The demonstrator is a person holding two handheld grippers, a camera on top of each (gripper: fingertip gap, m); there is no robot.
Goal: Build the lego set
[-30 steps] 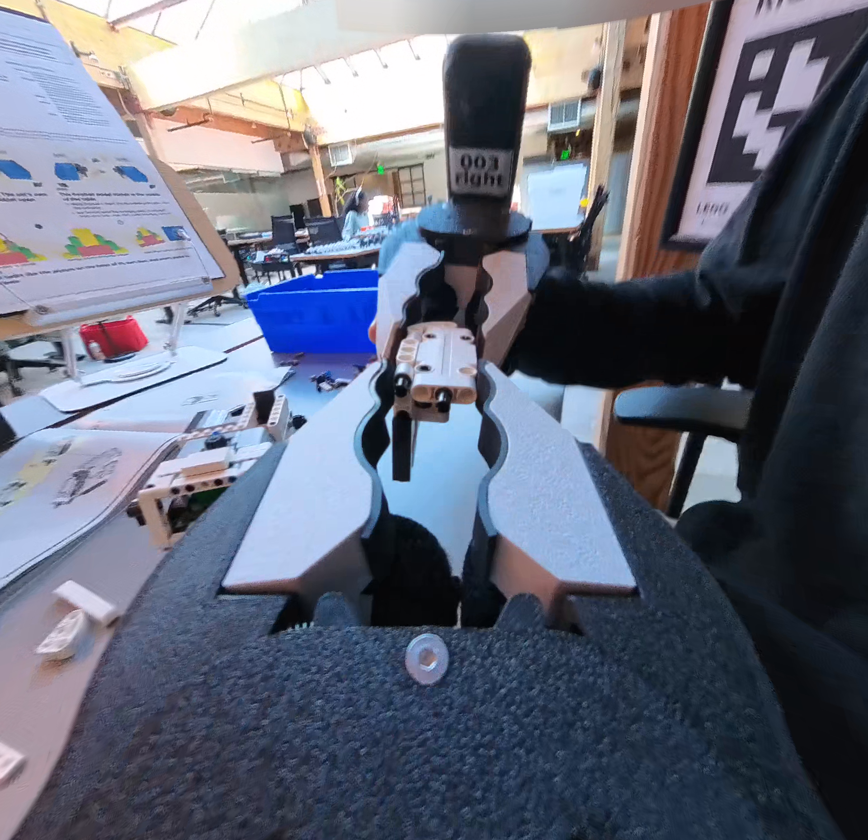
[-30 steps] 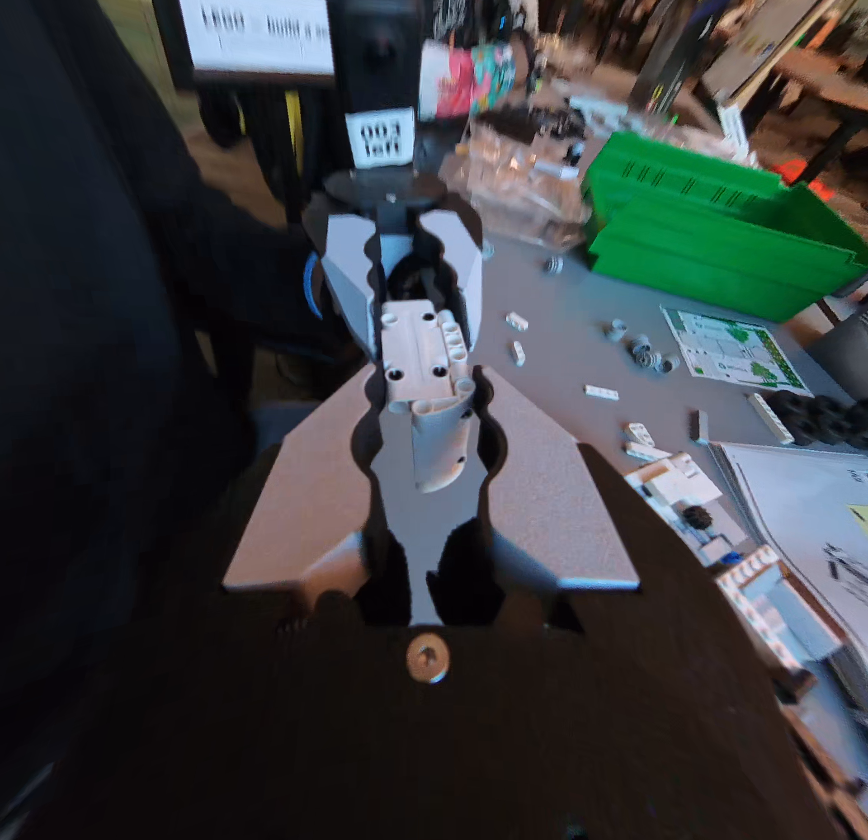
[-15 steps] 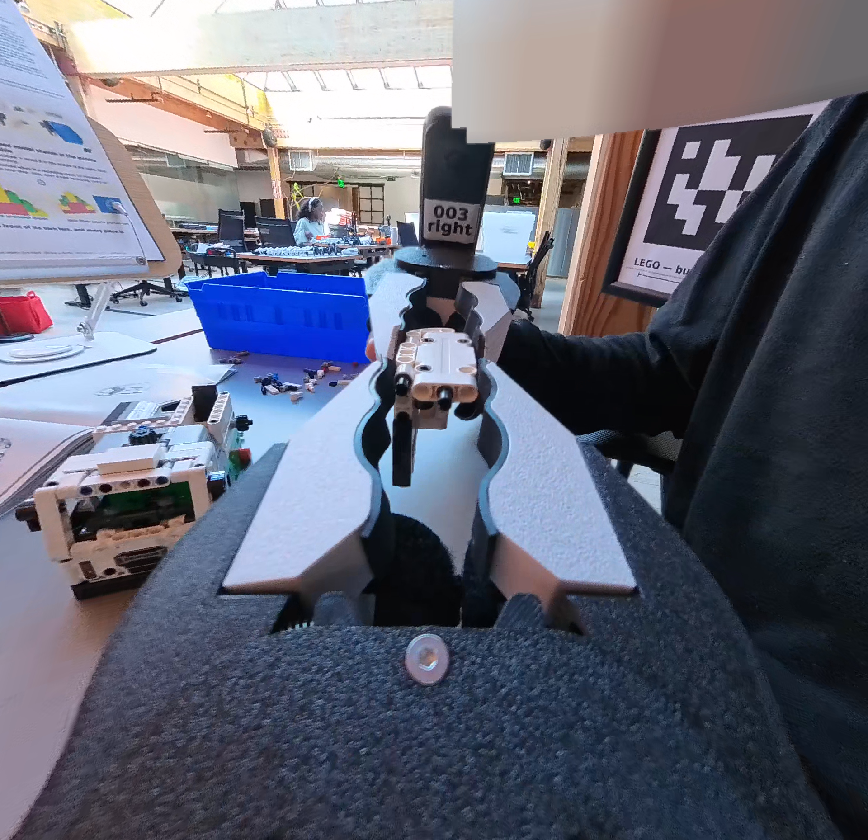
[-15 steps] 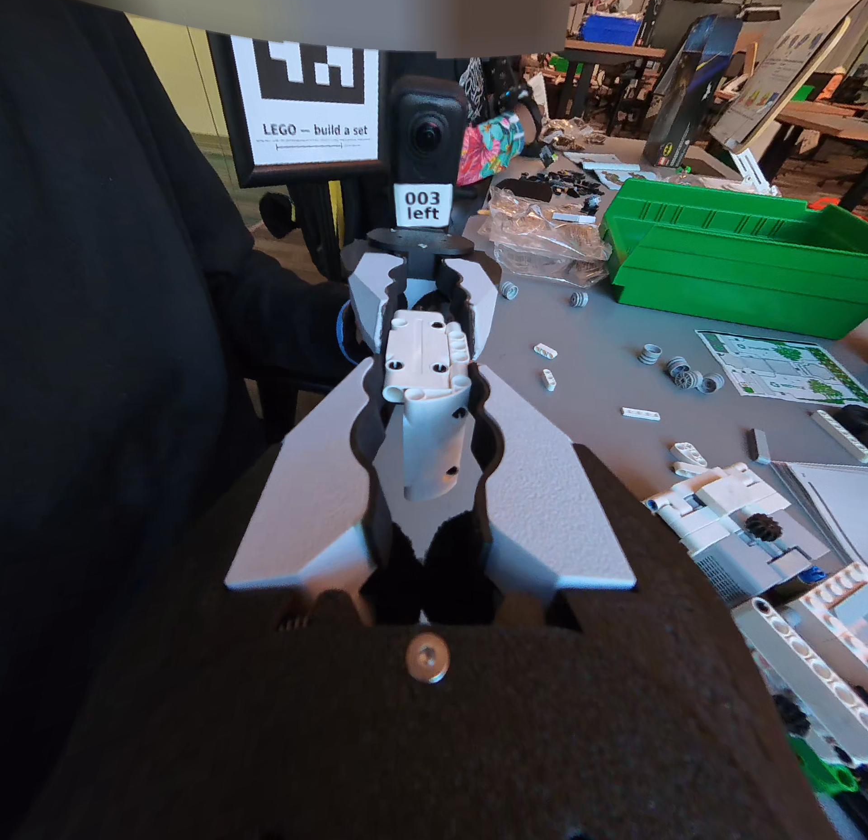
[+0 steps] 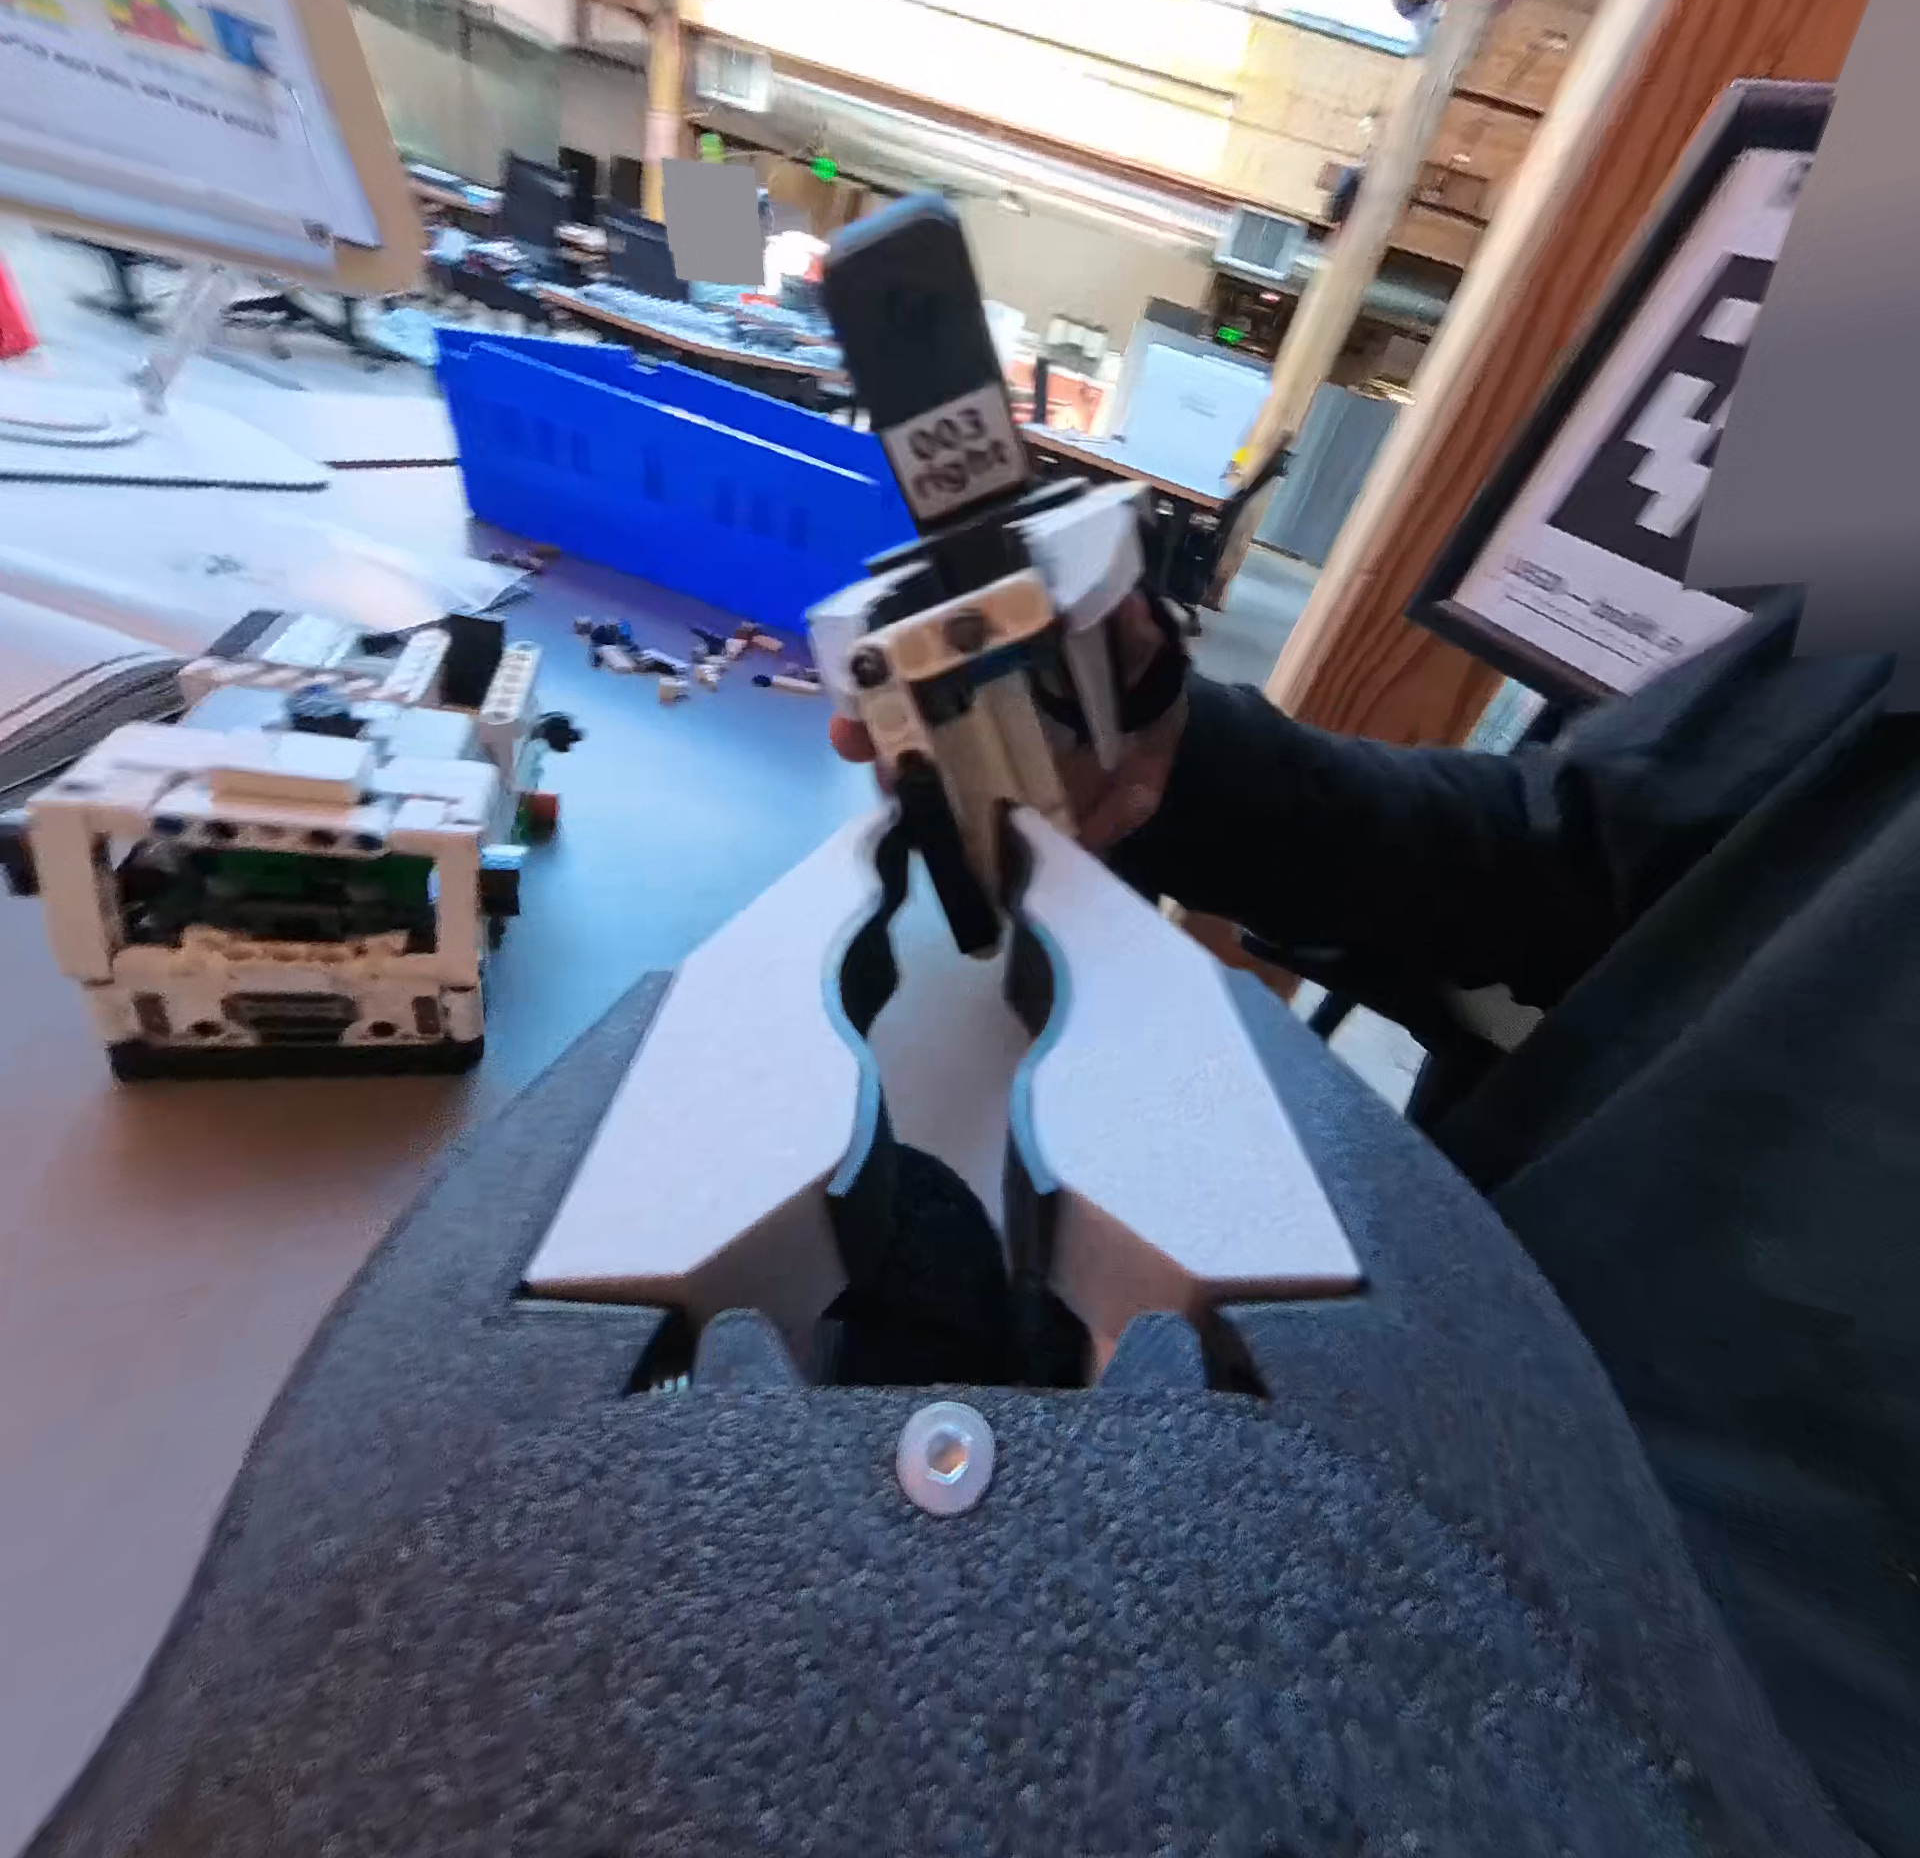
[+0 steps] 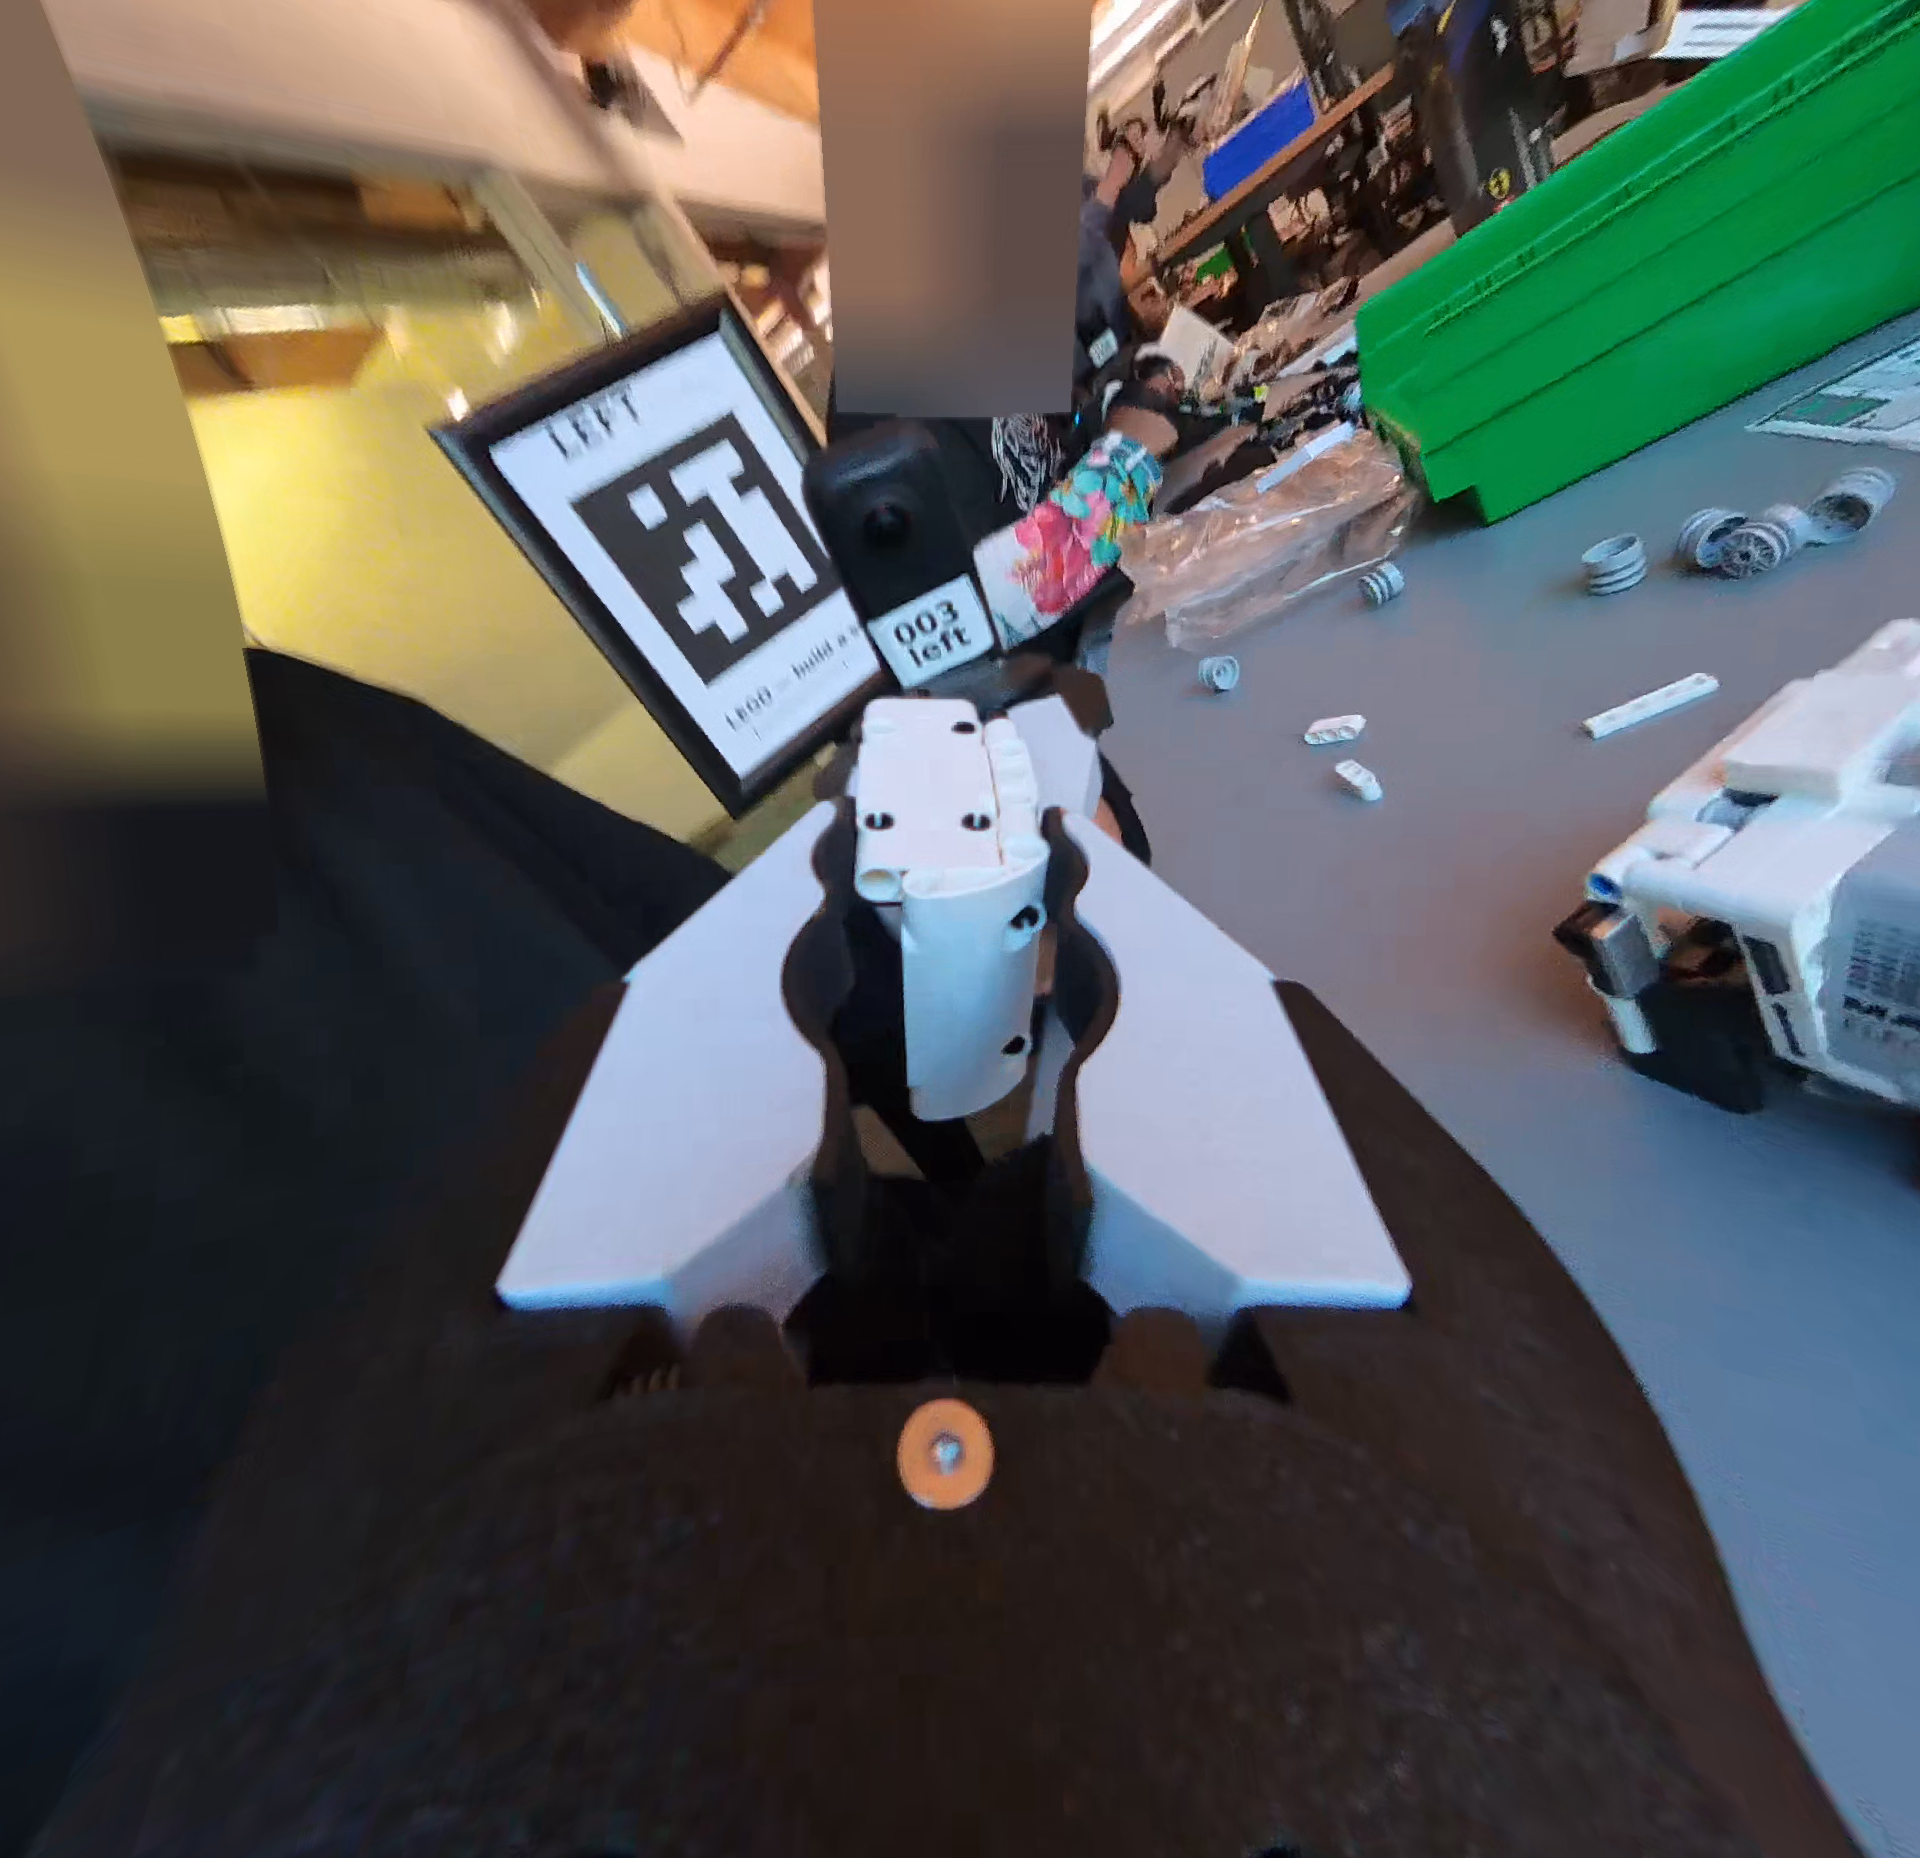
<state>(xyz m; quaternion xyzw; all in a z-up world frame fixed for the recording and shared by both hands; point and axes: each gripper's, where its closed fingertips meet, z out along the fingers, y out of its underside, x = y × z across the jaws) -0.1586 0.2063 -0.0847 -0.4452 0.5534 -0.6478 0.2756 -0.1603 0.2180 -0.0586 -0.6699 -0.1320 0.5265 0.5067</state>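
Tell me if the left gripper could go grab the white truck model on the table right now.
Probably not yet. The left gripper has its jaws around the white sub-assembly, shared with the right gripper. The path to the truck model looks clear, but its jaws are occupied.

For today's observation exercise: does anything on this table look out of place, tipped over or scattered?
Some things do. The green bin lies tipped on its side. Grey wheels and small white pieces are scattered loose on the table. The half-built white truck stands upright.

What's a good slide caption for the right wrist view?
Both grippers meet on a small white lego assembly held above the grey table, with the half-built white vehicle waiting alongside.
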